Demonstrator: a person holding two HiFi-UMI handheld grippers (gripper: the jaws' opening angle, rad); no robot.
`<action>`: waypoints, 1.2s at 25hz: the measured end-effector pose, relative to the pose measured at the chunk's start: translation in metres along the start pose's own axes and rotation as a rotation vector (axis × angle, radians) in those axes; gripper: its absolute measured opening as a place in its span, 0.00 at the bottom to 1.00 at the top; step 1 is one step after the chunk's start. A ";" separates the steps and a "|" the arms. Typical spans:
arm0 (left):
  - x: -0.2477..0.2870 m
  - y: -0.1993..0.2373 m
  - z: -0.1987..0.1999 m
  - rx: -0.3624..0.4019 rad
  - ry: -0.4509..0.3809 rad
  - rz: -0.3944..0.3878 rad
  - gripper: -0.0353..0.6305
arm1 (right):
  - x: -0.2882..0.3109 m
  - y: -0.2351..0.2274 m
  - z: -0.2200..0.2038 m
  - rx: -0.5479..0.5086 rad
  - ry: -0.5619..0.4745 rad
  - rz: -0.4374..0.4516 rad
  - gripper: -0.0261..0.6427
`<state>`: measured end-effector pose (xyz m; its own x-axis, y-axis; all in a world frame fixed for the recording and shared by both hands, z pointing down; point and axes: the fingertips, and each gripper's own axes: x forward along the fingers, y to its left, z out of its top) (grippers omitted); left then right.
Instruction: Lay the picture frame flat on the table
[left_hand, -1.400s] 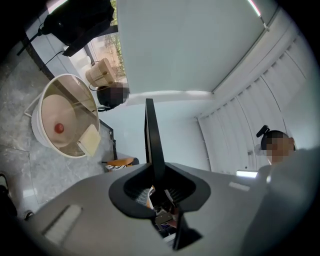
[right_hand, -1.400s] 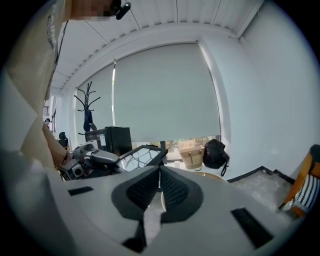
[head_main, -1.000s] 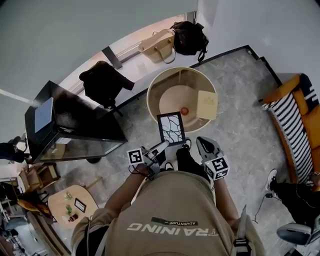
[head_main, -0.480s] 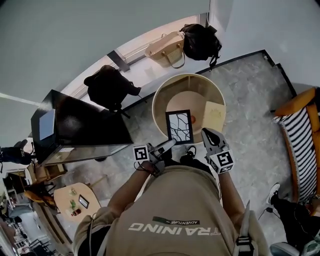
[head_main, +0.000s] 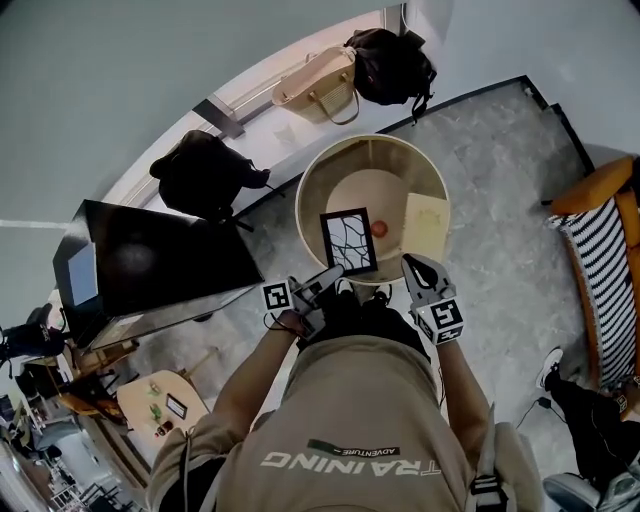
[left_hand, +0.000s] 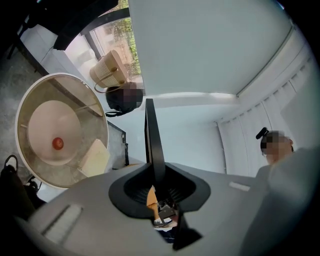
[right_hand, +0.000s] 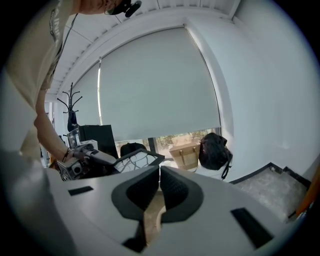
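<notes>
A black picture frame (head_main: 348, 241) with a white branching pattern hangs over the near rim of the round beige table (head_main: 322, 170). My left gripper (head_main: 333, 277) is shut on the frame's lower edge. In the left gripper view the frame (left_hand: 152, 140) stands edge-on between the jaws of the left gripper (left_hand: 156, 176). My right gripper (head_main: 413, 266) sits just right of the frame, shut and empty. From the right gripper (right_hand: 160, 171) view the frame (right_hand: 134, 161) shows at the left. A small red ball (head_main: 379, 228) and a beige card (head_main: 425, 221) lie on the table.
A tan bag (head_main: 316, 85) and a black bag (head_main: 391, 63) sit on the window ledge beyond the table. A black backpack (head_main: 204, 172) and a dark desk (head_main: 160, 258) stand to the left. An orange striped sofa (head_main: 598, 262) is at the right.
The head view has shifted. The frame, still held by the left gripper, has edged a little further over the table's near rim. The right gripper stays beside it.
</notes>
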<state>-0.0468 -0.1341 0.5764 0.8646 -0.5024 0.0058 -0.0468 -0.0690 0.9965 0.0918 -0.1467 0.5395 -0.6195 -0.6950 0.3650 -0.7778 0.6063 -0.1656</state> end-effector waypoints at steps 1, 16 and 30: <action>-0.001 0.009 0.002 -0.006 0.008 0.014 0.17 | 0.002 -0.001 -0.006 -0.004 0.010 -0.012 0.05; 0.002 0.199 0.011 -0.090 0.161 0.142 0.17 | 0.096 -0.011 -0.118 0.067 0.030 -0.102 0.05; -0.008 0.319 -0.005 -0.198 0.222 0.222 0.17 | 0.153 -0.003 -0.214 0.129 0.083 -0.089 0.05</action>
<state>-0.0662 -0.1478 0.8946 0.9328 -0.2855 0.2201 -0.1668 0.1995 0.9656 0.0219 -0.1716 0.7920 -0.5407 -0.7063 0.4569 -0.8397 0.4854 -0.2433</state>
